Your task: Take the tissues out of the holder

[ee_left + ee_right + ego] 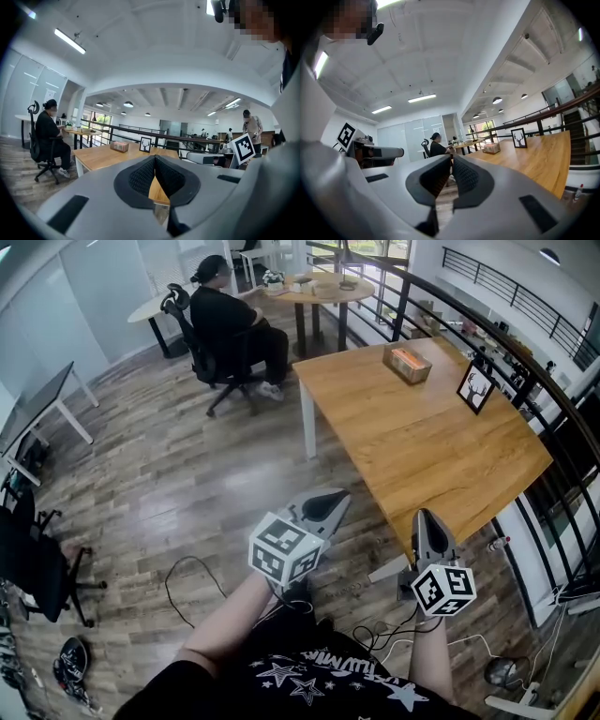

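Note:
The tissue holder [407, 363], a small wooden box with orange tissue showing on top, stands at the far end of the long wooden table [422, 442]. It also shows small and far off in the left gripper view [119, 146] and the right gripper view [491, 148]. My left gripper [337, 497] hovers over the floor near the table's front corner. Its jaws are shut and hold nothing [154, 159]. My right gripper [422, 517] sits at the table's front edge, also shut and empty [452, 159]. Both are far short of the holder.
A black picture frame with a deer [475, 387] stands near the table's right edge. A person [230, 324] sits in an office chair beyond the table's left end. A black railing [525, 381] runs behind the table. Cables [192, 582] lie on the floor.

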Available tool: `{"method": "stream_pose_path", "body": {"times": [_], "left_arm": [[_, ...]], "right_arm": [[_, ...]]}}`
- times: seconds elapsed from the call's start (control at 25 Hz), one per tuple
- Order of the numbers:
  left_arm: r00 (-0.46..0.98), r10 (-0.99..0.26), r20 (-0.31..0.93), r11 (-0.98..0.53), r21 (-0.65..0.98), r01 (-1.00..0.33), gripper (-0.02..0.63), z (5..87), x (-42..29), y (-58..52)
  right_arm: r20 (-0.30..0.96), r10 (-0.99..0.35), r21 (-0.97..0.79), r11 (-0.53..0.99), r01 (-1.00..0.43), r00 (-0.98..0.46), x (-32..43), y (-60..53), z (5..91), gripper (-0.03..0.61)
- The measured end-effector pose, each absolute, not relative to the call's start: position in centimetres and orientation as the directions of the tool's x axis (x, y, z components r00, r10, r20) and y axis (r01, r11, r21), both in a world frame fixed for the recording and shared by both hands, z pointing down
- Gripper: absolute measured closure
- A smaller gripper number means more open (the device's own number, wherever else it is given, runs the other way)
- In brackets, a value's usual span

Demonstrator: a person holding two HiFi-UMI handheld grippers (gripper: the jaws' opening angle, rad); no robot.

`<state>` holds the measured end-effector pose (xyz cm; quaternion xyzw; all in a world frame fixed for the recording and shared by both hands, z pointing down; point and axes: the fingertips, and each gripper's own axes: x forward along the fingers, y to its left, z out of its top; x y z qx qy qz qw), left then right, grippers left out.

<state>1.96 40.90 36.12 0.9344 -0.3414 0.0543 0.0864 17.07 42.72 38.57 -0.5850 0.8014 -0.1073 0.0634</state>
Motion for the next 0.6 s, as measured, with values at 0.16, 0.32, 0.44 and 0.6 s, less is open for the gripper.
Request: {"method": "stream_pose_path", "body": {"times": [0.16,0.32,0.44,0.6], "left_arm": [[0.764,-0.628,0.145,-0.754,0.126,-0.644,0.600,36.4,1.6,38.2],[0.780,-0.610,0.137,-0.766,0.152,-0.625,0.600,36.9,1.8,35.4],[0.794,-0.592,0.138,-0.775,0.170,-0.608,0.601,37.4,1.5,33.0],[0.802,-0.578,0.150,-0.779,0.192,-0.598,0.600,38.3,0.5,28.6]], "right_arm": [[0.050,-0.954,-0.226,0.277,-0.934,-0.296,16.8,40.9,39.6,0.551],[0.056,-0.964,-0.217,0.243,-0.946,-0.260,17.5,38.5,39.6,0.549],[0.061,-0.967,-0.224,0.227,-0.948,-0.246,17.3,36.2,39.5,0.551],[0.078,-0.969,-0.224,0.213,-0.951,-0.235,16.1,32.0,39.8,0.549]]}}
